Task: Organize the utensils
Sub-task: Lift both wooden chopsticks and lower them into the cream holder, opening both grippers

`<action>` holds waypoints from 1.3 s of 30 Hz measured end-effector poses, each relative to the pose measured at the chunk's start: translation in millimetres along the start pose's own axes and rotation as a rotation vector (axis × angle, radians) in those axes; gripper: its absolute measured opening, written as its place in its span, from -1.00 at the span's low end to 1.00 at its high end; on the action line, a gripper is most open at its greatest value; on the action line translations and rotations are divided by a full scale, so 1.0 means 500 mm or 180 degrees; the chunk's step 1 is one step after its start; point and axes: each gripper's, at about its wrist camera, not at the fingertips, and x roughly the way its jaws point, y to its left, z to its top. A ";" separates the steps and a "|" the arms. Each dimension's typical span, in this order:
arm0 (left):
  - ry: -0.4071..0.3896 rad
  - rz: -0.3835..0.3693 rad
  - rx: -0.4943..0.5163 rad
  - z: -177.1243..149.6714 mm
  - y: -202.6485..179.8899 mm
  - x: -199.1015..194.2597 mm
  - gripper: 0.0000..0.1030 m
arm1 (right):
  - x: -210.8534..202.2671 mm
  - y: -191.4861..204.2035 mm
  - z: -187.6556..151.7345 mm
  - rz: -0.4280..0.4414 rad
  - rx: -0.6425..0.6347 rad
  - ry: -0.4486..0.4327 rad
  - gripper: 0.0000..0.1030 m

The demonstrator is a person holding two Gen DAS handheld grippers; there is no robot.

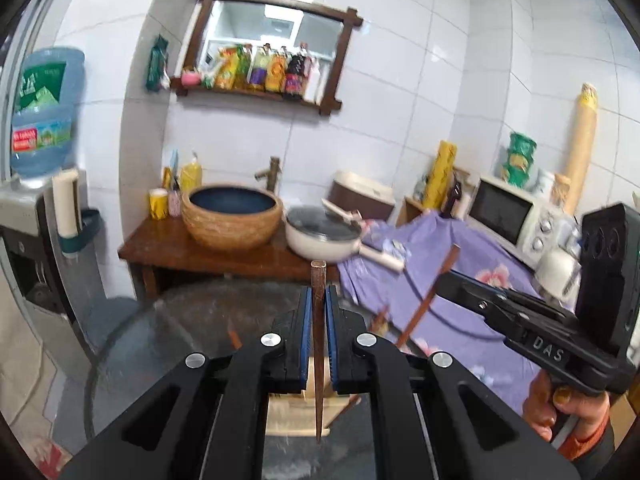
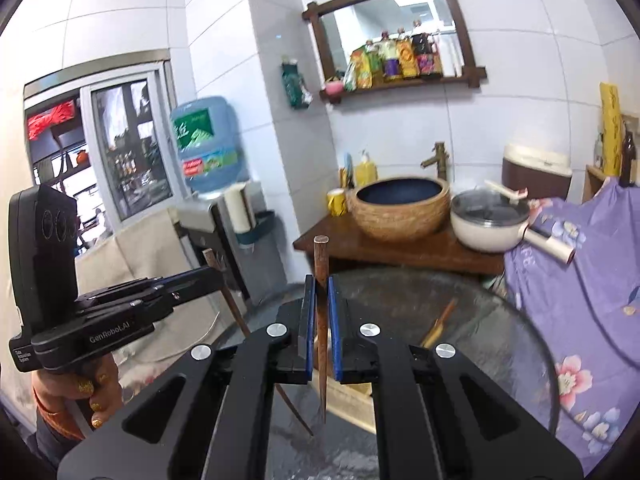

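Two long, tapered, dark brown wooden chopsticks are the objects of interest. One chopstick (image 1: pixel 319 344) stands near-vertical at lower centre of the left wrist view, clamped between the blue pads of the left claw (image 1: pixel 319 336), blunt end up and pointed tip down. The other chopstick (image 2: pixel 321 332) is held likewise by the right claw (image 2: pixel 321 328) at lower centre of the right wrist view. Both claws are thus closed, each on its own stick.

Directly beneath the tips, low in each frame, lies a pale wooden box-like holder (image 1: pixel 294 412), partly hidden by the claws; its compartments cannot be made out. It rests on a round glass-topped surface (image 2: pixel 500 344). Further brown chopsticks (image 2: pixel 440 322) lie on that surface to the right of centre.

Each stick's long axis points down toward the holder, so the coming move is judged a straight lowering. Neither claw appears clearly nearer.
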 end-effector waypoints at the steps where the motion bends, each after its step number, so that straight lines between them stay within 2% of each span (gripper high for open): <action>1: -0.0046 0.0018 -0.0004 0.017 0.000 -0.001 -0.86 | -0.001 -0.001 0.019 -0.0052 -0.0015 -0.0040 -0.86; 6: -0.0212 0.0137 -0.0060 0.078 -0.004 0.015 -0.86 | 0.002 -0.008 0.082 -0.0247 -0.0064 -0.0197 -0.86; 10: -0.0232 0.0263 -0.0023 0.079 -0.006 0.054 -0.86 | 0.028 -0.025 0.096 -0.0369 -0.0029 -0.0240 -0.86; 14: -0.0100 0.0370 -0.0046 0.035 0.007 0.113 -0.86 | 0.070 -0.041 0.062 -0.0448 0.0000 -0.0215 -0.86; 17: 0.0085 0.0420 -0.0100 -0.018 0.025 0.166 -0.86 | 0.113 -0.053 0.018 -0.0463 0.0029 -0.0093 -0.86; 24: 0.0387 0.0501 -0.0097 -0.108 0.063 0.231 -0.86 | 0.179 -0.064 -0.088 -0.0482 0.0028 0.0152 -0.86; 34: 0.0553 0.0529 -0.0111 -0.153 0.094 0.260 -0.85 | 0.199 -0.068 -0.147 -0.0579 -0.0097 0.0215 -0.86; 39: 0.0476 0.0515 -0.0110 -0.150 0.090 0.247 -0.85 | 0.192 -0.071 -0.148 -0.0589 -0.0091 0.0181 -0.86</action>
